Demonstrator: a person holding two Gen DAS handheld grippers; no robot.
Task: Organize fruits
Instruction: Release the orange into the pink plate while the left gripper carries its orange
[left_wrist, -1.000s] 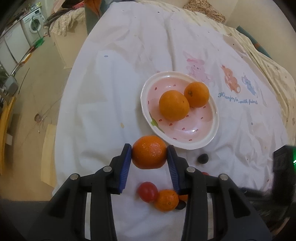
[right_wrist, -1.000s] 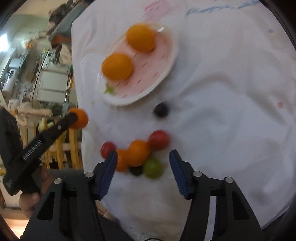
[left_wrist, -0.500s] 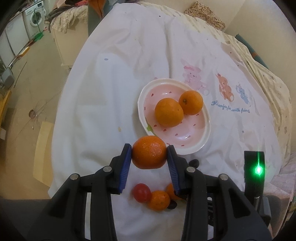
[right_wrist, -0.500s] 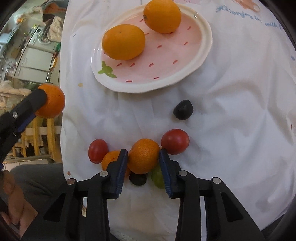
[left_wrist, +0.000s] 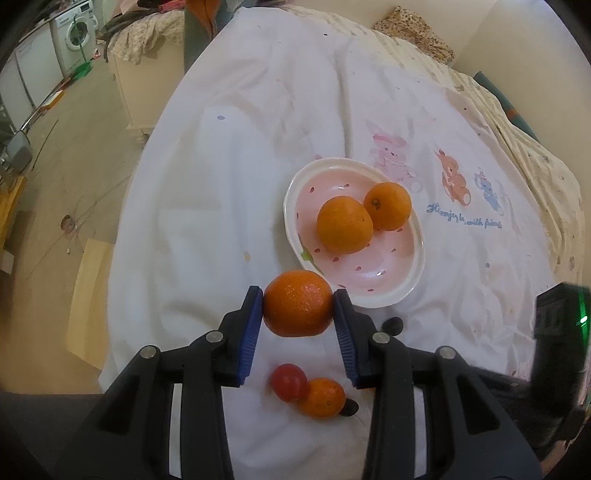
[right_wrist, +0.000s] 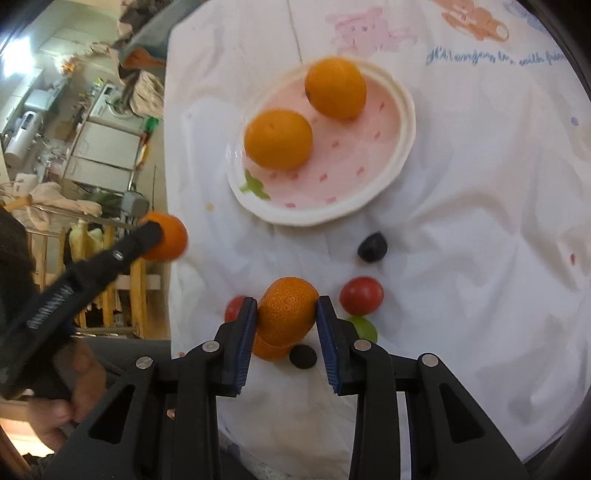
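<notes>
A pink plate (left_wrist: 384, 273) (right_wrist: 369, 158) with two oranges (left_wrist: 344, 225) (right_wrist: 279, 139) lies on the white cloth. My left gripper (left_wrist: 298, 314) is shut on an orange (left_wrist: 297, 303) and holds it above the cloth, near the plate's front left rim. That orange also shows in the right wrist view (right_wrist: 168, 238). My right gripper (right_wrist: 286, 317) is shut on a smaller orange (right_wrist: 288, 312), lifted a little above the fruit cluster. Another small orange (left_wrist: 321, 397), red tomatoes (left_wrist: 288, 382) (right_wrist: 361, 295), a green grape (right_wrist: 364, 328) and dark grapes (right_wrist: 372, 247) lie on the cloth.
The cloth's left edge (left_wrist: 122, 236) drops to the floor. A washing machine (left_wrist: 74, 33) and furniture stand far left. The cloth carries cartoon prints (left_wrist: 454, 181) to the right of the plate. The right gripper's body (left_wrist: 557, 332) shows at right.
My right gripper has closed on the small orange and lifted it off the cluster. My left gripper still holds its orange and has shifted slightly.
</notes>
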